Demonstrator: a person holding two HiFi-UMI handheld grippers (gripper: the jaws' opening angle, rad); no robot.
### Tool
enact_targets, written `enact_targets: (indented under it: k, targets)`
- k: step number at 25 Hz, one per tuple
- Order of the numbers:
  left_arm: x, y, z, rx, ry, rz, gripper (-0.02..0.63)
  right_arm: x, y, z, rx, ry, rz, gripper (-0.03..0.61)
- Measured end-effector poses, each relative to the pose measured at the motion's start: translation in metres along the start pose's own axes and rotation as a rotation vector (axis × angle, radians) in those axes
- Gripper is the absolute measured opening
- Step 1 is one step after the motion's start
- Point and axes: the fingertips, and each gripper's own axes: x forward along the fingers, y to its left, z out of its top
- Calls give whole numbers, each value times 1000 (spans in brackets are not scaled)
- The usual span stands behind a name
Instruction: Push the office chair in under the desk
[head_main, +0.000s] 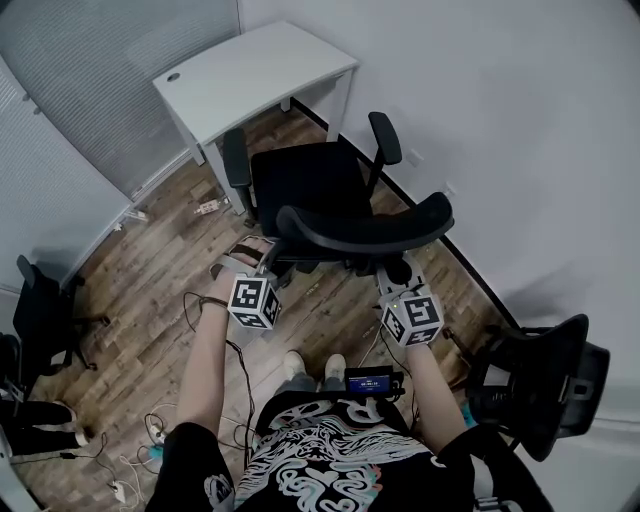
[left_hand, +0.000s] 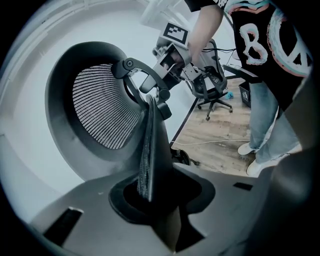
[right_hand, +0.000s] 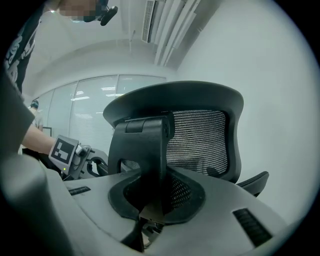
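Here the office chair (head_main: 305, 185) stands just in front of the white desk (head_main: 250, 75), not yet under it. The left gripper (head_main: 268, 265) clamps the backrest's mesh edge, and the right gripper (head_main: 396, 275) clamps its rear bracket. 1 spare chair (head_main: 540, 380) stands well apart at the right; cables (head_main: 240, 375) lie on the floor.

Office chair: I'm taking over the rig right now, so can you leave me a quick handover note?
Left gripper: shut on the left edge of the backrest.
Right gripper: shut on the bracket behind the backrest.
Office chair: in front of the desk, seat facing it, not yet under it.
Done: chair gripped at both sides.
Left: push it in under the desk.
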Motion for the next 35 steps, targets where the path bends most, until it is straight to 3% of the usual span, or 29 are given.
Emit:
enact_targets:
  k: [22, 35]
  targets:
    - [7, 10, -4, 2, -8, 6, 132, 14, -9, 0, -12, 16, -53, 48]
    - [12, 15, 1, -9, 6, 8, 132, 16, -16, 3, -40, 7, -19, 46]
